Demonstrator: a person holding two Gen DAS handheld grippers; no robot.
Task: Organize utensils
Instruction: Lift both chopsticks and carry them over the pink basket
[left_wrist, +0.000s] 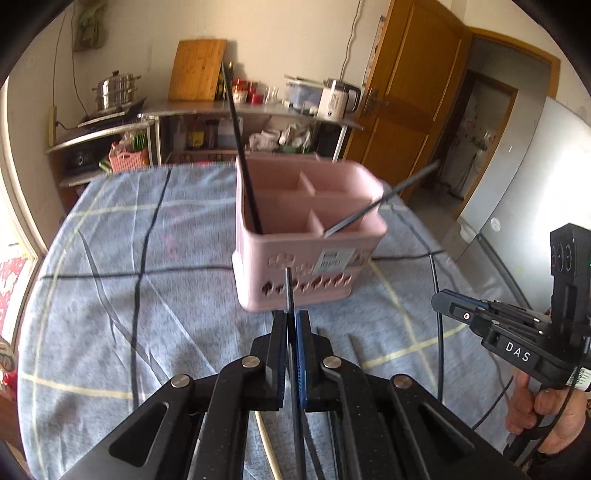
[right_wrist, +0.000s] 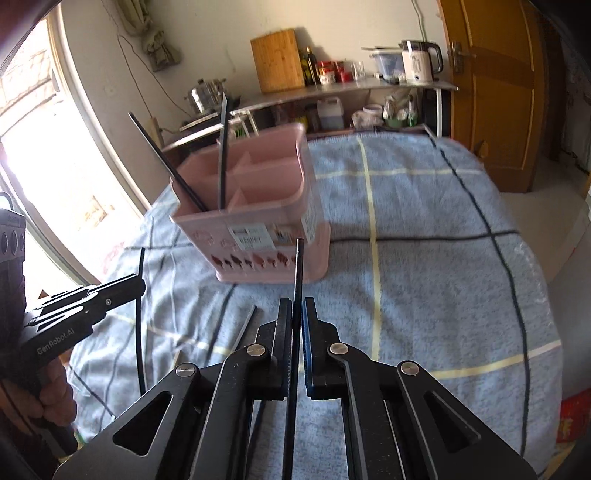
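A pink utensil caddy stands on the blue checked cloth, with two black chopsticks leaning in its near compartments. My left gripper hovers just in front of the caddy, shut on a black chopstick that pokes up past its fingertips. My right gripper is likewise shut on a black chopstick, near the caddy's front. Each gripper shows in the other's view: the right gripping its stick at the side, and the left doing the same.
More chopsticks lie on the cloth close under the grippers. A steel counter behind holds a cutting board, kettle and pot. A wooden door and a grey fridge stand to the right.
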